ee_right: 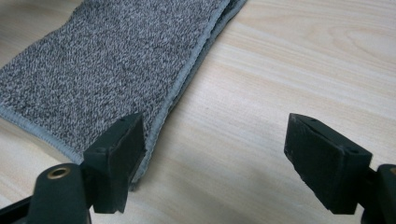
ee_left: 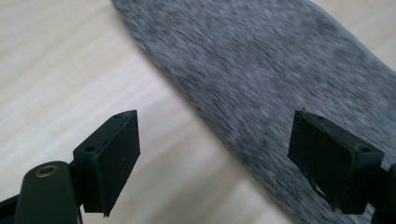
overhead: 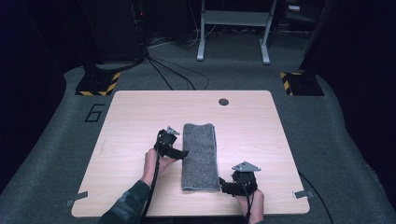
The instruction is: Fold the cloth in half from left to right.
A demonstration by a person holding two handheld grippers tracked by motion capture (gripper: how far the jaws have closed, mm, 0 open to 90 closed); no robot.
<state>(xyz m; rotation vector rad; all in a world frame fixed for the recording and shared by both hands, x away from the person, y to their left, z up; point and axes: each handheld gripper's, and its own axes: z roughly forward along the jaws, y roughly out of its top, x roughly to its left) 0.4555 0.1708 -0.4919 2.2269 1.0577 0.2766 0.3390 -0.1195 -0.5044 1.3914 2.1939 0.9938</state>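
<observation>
Writing is sparse: a large dark "6" (overhead: 95,113) is marked on the grey carpet beside the table's far left corner, and nothing can be read on the towel or the grippers.

A folded grey towel (overhead: 201,156) lies flat near the middle of the light wooden table (overhead: 135,116), its long axis running from the person's edge toward the far edge. One short end sits close to the near edge, the other points at the dark round hole (overhead: 223,101) in the tabletop. In the right gripper view the towel's (ee_right: 112,60) hemmed border and stacked layers show along its long side.

The left gripper (overhead: 179,153) sits at the towel's left long edge, about halfway along. Its jaws stand wide apart and grip nothing; in the left gripper view one jaw is over bare wood and the other over the blurred cloth (ee_left: 261,70).

The right gripper (overhead: 226,185) is just beside the towel's near right corner, jaws likewise wide and empty, one jaw at the hem, the other over wood.
</observation>
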